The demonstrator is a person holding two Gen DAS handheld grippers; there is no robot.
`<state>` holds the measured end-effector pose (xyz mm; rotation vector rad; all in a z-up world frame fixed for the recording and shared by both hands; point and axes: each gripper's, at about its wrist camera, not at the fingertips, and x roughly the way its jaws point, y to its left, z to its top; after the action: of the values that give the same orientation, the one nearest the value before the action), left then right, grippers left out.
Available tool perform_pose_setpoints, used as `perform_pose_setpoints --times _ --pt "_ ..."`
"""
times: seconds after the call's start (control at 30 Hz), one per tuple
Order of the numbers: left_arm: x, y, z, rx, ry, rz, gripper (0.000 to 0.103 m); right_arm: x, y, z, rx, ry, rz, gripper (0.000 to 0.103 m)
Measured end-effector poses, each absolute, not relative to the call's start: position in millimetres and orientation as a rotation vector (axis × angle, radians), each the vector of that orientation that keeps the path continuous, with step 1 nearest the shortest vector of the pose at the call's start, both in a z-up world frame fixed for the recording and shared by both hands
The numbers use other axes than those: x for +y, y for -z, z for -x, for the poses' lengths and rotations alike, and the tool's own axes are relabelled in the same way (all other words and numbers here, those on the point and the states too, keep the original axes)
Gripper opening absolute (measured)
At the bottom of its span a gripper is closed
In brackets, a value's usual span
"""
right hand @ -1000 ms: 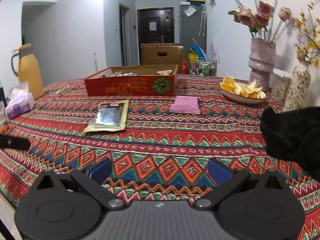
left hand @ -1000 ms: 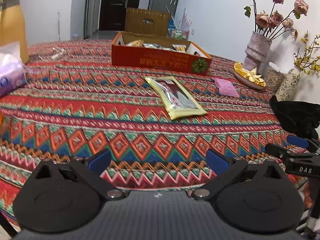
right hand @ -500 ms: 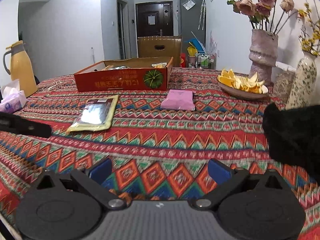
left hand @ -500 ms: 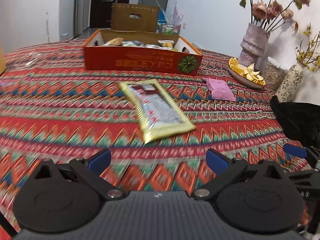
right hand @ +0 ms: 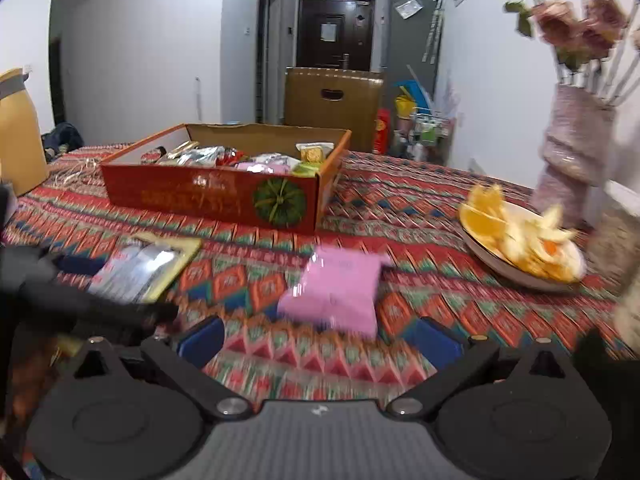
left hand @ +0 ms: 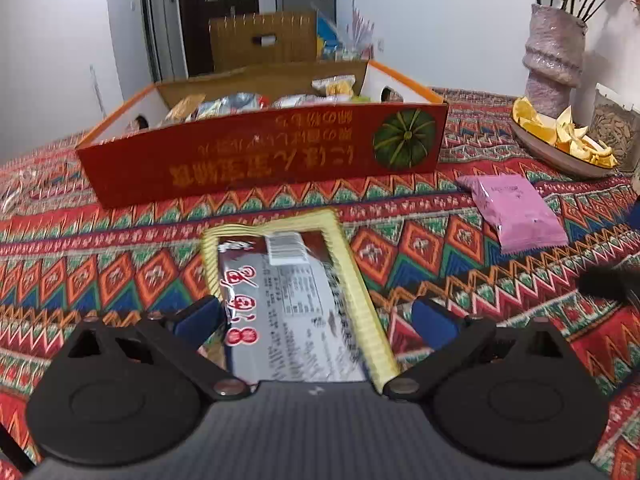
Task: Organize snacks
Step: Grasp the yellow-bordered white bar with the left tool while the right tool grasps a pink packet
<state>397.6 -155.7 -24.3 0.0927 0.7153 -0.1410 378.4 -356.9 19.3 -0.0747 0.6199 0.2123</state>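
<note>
On the patterned tablecloth, a red box holds snacks.

Yellow-edged snack packet lies flat between my left fingers; pink packet flat ahead of my right; red box beyond.

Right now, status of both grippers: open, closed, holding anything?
Left gripper: open, straddling the gold-edged snack packet, not gripping it.
Right gripper: open, empty, with the pink snack packet just ahead.
</note>
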Motion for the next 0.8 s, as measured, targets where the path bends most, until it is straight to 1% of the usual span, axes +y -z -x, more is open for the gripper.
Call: perform_pose_setpoints --times 0.07,0.1,0.17,0.2,0.27,0.3,0.33,0.37,0.4,0.43,0.5,0.7,0.8 --pt "-157 27 -402 0.703 0.151 -0.086 0.102 -359 -13 -405 0.632 -0.213 0.039 0.101" --pt "-156 26 -402 0.700 0.152 -0.078 0.100 -361 -8 -420 0.643 -0.199 0.020 0.100" --pt "-152 24 -402 0.689 0.136 -0.063 0.087 -364 -1 -440 0.652 -0.161 -0.010 0.098" --pt "-150 23 -401 0.679 0.127 -0.062 0.079 -365 2 -447 0.655 -0.146 -0.027 0.093" --pt "-146 22 -400 0.670 0.146 -0.068 0.075 -365 6 -455 0.651 -0.143 -0.063 0.089" --pt "-145 21 -400 0.670 0.151 -0.068 0.071 -365 8 -456 0.646 -0.156 -0.073 0.083" --pt "-145 19 -400 0.669 0.152 -0.072 0.059 -364 11 -455 0.645 -0.170 -0.070 0.070" --pt "-145 17 -399 0.668 0.151 -0.079 0.056 -361 14 -454 0.651 -0.174 -0.056 0.065" --pt "-145 15 -398 0.667 0.163 -0.079 0.051 -358 17 -453 0.652 -0.169 -0.035 0.062" --pt "-143 14 -397 0.671 0.181 -0.070 0.048 -354 19 -451 0.644 -0.166 -0.014 0.061" --pt "-140 11 -395 0.675 0.198 -0.052 0.044 -351 18 -447 0.638 -0.168 0.005 0.060" --pt "-130 3 -390 0.688 0.236 0.035 0.043 -351 17 -433 0.639 -0.193 -0.031 0.060" --pt "-125 -4 -376 0.691 0.230 0.038 0.043 -346 12 -414 0.636 -0.153 -0.002 0.060"
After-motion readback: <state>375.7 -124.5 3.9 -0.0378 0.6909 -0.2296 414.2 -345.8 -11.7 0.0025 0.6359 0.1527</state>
